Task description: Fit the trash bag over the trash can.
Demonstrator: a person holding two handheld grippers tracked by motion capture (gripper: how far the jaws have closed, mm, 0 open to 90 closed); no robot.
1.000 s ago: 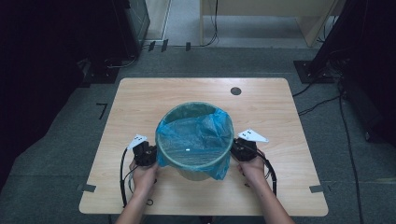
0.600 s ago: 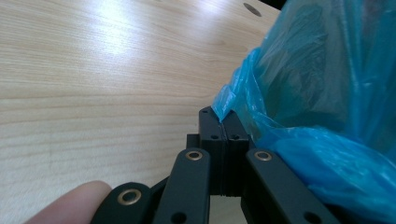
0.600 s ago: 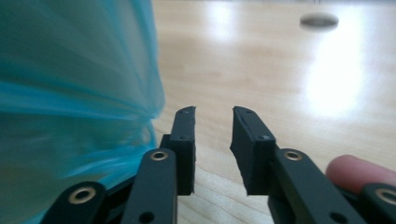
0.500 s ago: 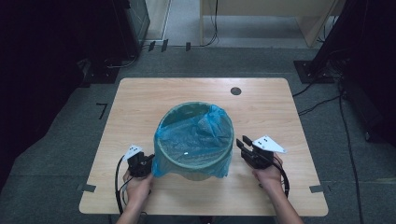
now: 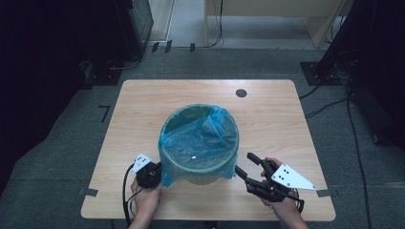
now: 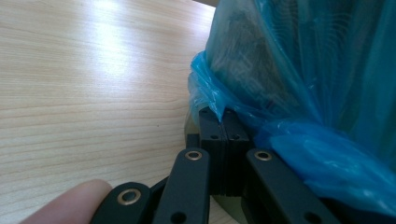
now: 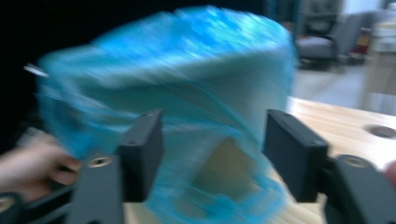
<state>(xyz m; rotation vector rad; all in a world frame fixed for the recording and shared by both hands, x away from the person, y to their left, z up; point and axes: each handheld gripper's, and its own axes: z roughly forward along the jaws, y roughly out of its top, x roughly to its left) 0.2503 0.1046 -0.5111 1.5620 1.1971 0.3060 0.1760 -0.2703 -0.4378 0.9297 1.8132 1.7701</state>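
A translucent blue bag [image 5: 203, 136] is lining a green bin [image 5: 200, 168]; the left tool [image 6: 219, 135] is pinching its hem, the right tool [image 5: 244, 167] having just been opening, empty, beside it.

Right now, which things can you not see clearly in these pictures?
- Right gripper view: motion blur smears the blue bag; whether the right gripper, jaws just opening, touches it is unclear.
- Left gripper view: the bin is cut off by the frame and veiled by plastic; the left gripper pinches a fold.
- High view: a white speck inside the bin is too small to identify.
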